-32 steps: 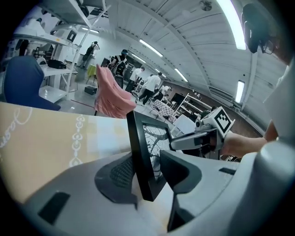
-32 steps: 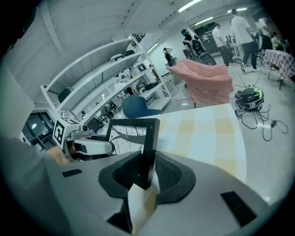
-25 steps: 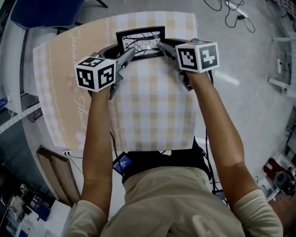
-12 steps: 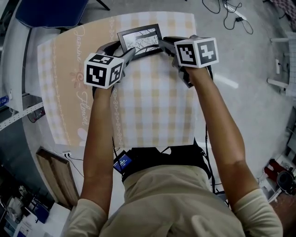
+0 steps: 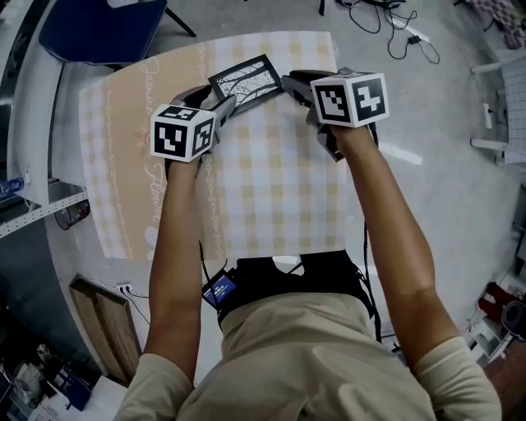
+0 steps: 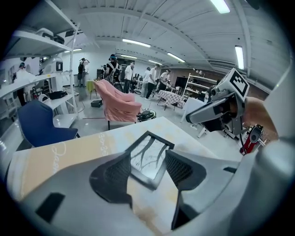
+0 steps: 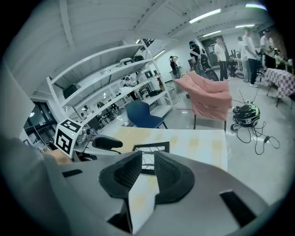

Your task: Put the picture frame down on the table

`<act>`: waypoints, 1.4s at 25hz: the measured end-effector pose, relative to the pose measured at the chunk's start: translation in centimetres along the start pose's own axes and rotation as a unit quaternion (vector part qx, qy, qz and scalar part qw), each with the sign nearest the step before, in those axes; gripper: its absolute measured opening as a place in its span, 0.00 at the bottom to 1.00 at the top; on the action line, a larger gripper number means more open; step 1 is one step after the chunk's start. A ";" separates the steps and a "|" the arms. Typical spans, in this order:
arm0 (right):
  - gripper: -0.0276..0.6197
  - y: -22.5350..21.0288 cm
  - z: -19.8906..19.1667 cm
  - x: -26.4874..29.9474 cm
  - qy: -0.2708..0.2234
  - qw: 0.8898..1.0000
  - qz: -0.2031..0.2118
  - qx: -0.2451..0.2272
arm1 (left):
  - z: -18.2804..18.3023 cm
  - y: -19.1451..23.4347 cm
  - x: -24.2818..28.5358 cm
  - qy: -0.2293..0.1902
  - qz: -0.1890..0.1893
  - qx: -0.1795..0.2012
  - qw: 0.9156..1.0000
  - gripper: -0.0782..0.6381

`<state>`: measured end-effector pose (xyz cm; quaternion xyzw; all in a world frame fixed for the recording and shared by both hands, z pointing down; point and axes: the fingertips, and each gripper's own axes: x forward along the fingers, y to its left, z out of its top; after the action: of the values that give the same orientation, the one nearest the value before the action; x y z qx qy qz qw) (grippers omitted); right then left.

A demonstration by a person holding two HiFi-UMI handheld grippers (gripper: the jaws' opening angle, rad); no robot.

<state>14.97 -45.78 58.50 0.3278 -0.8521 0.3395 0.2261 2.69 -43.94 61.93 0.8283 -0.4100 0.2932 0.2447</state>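
Note:
The black picture frame (image 5: 246, 80) with a branch drawing lies flat and skewed on the far part of the checked tablecloth (image 5: 271, 181). My left gripper (image 5: 220, 99) stands at its near left edge, jaws open. In the left gripper view the frame (image 6: 150, 147) shows in the wide gap between the jaws, its near corner reaching in between them. My right gripper (image 5: 289, 82) sits just off the frame's right corner, jaws a little apart. In the right gripper view the frame (image 7: 159, 148) lies on the cloth beyond the tips. Neither gripper holds anything.
A blue chair (image 5: 99, 20) stands past the table's far left corner. A pink-draped chair (image 6: 117, 99) and cables (image 5: 394, 25) are on the floor beyond the far edge. Shelving (image 5: 33, 205) runs along the left. People stand far back in the room.
The frame has gone from propped up between both grippers to lying flat and turned on the cloth. Both grippers have let go of it and sit just off its edges.

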 end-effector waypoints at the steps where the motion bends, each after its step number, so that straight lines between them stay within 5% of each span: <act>1: 0.17 0.2 0.2 -0.5 -0.004 1.000 -0.001 -0.001 | 0.2 0.0 -0.5 -0.003 0.002 0.001 1.000 0.43; 18: 0.13 9.5 4.5 -9.6 -0.094 0.995 0.034 -0.027 | 9.2 -6.6 -13.0 -0.143 -0.055 0.047 0.987 0.40; 24: 0.10 15.2 6.5 -13.1 -0.128 0.988 0.057 -0.058 | 11.4 -8.8 -19.4 -0.185 -0.071 0.081 0.977 0.36; 30: 0.08 21.1 9.3 -18.1 -0.169 0.977 0.069 -0.108 | 13.8 -10.9 -26.8 -0.244 -0.089 0.103 0.960 0.17; 35: 0.07 25.7 11.0 -22.1 -0.193 0.967 0.071 -0.149 | 14.9 -12.5 -32.7 -0.281 -0.112 0.118 0.946 0.12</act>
<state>9.96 -30.56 26.67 0.2881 -0.9419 0.1538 0.0786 1.12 -29.26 26.93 0.9405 -0.3294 0.0654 0.0511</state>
